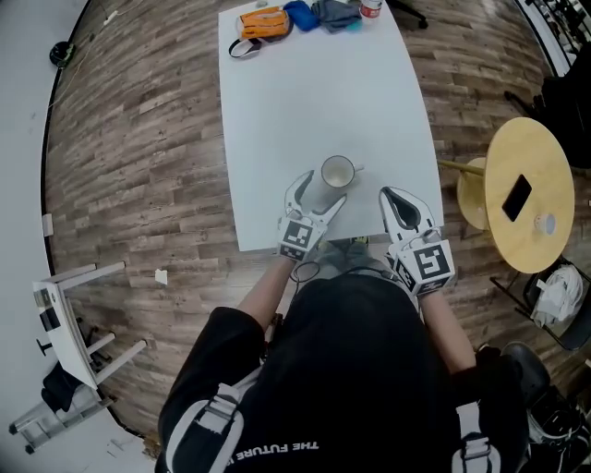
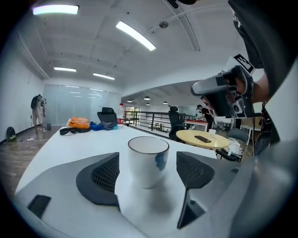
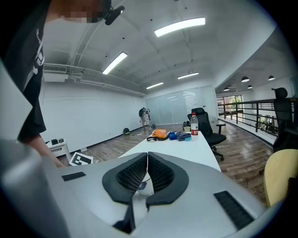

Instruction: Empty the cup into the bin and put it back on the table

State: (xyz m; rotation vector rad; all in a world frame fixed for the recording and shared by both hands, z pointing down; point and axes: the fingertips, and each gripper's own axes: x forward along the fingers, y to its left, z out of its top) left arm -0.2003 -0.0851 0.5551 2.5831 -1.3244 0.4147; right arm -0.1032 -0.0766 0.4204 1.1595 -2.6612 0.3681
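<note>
Left hand-held gripper (image 1: 320, 191) loosely around cup (image 2: 147, 162)

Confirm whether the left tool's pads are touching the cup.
Apart. The left gripper view shows the cup standing between the left tool's pads, with a gap of table on each side.

Black short-sleeved shirt (image 1: 360, 351), white lettering (image 1: 277, 449)

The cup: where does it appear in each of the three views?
Head view: cup at lower centre, by the table's near edge.
Left gripper view: cup at centre, between the open jaws.
Right gripper view: probably the cup, a white sliver with a blue mark below the shut jaws.
Shared landmark: orange bag at the table's far end.
</note>
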